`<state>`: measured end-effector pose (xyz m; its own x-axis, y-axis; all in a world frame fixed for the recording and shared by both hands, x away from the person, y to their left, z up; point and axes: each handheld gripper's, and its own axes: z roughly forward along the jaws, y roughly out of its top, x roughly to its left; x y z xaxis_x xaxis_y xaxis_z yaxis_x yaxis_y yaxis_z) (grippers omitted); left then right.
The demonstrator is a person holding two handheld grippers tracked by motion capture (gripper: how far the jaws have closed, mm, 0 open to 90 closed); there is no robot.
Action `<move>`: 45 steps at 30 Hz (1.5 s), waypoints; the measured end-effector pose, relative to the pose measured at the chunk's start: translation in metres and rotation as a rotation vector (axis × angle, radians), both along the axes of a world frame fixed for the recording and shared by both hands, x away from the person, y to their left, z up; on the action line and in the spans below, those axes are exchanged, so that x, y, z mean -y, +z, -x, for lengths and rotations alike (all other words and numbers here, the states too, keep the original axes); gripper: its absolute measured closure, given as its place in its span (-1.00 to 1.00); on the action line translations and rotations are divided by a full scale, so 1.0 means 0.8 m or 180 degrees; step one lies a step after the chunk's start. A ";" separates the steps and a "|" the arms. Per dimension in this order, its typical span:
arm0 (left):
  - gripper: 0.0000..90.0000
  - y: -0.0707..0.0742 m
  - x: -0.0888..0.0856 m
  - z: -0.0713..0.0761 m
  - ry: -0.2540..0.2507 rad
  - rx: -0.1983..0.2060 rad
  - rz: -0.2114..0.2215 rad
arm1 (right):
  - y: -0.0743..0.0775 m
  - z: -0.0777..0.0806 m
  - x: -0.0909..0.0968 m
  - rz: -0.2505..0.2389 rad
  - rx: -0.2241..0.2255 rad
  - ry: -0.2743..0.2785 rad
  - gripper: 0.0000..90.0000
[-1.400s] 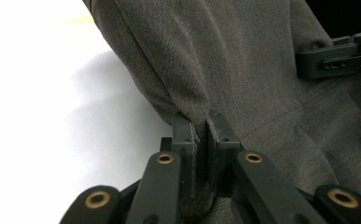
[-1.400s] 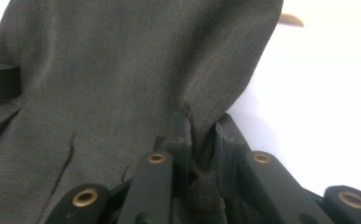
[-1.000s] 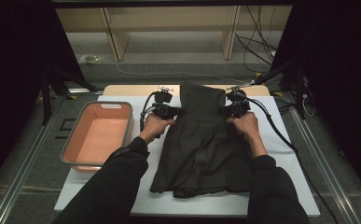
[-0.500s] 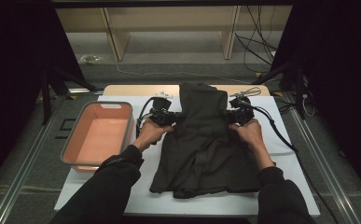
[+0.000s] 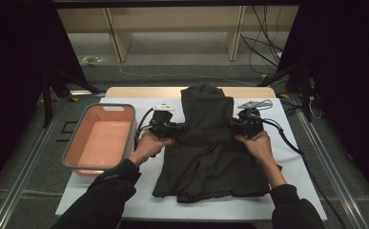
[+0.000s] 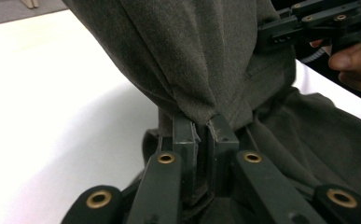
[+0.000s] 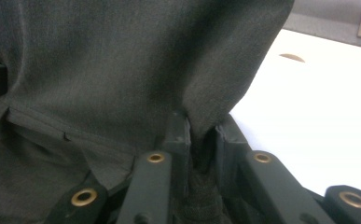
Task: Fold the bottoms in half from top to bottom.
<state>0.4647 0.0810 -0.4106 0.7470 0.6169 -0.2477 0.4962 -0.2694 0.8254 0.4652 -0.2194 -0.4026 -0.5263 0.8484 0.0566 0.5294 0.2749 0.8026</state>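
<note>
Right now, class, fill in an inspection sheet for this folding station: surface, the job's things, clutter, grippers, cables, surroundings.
Surface: white table top, bare at the edges.
Job's things: dark garment, near part flat on the table, far part lifted and bunched between the two grippers.
Clutter: empty salmon-coloured bin at the table's left; small light item behind the right gripper, too small to identify.
Grippers: left gripper shut on the garment's edge; right gripper likewise, cloth pinched between its fingers.
Cables: black cable trailing from the right gripper across the table.
Surroundings: wooden shelving, loose floor wires, dark curtains either side.
</note>
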 end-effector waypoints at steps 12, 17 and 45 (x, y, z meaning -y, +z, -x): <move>0.86 -0.009 -0.009 0.028 -0.0119 0.0024 -0.0058 | -0.002 0.035 0.003 -0.0087 0.0068 0.0086 0.75; 0.85 -0.014 -0.011 0.041 -0.0164 0.0058 -0.0100 | -0.005 0.053 0.005 -0.0107 0.0114 0.0125 0.75; 0.75 -0.042 -0.005 0.094 -0.0341 0.0140 -0.0319 | -0.034 0.123 0.014 0.0052 0.0167 0.0234 0.76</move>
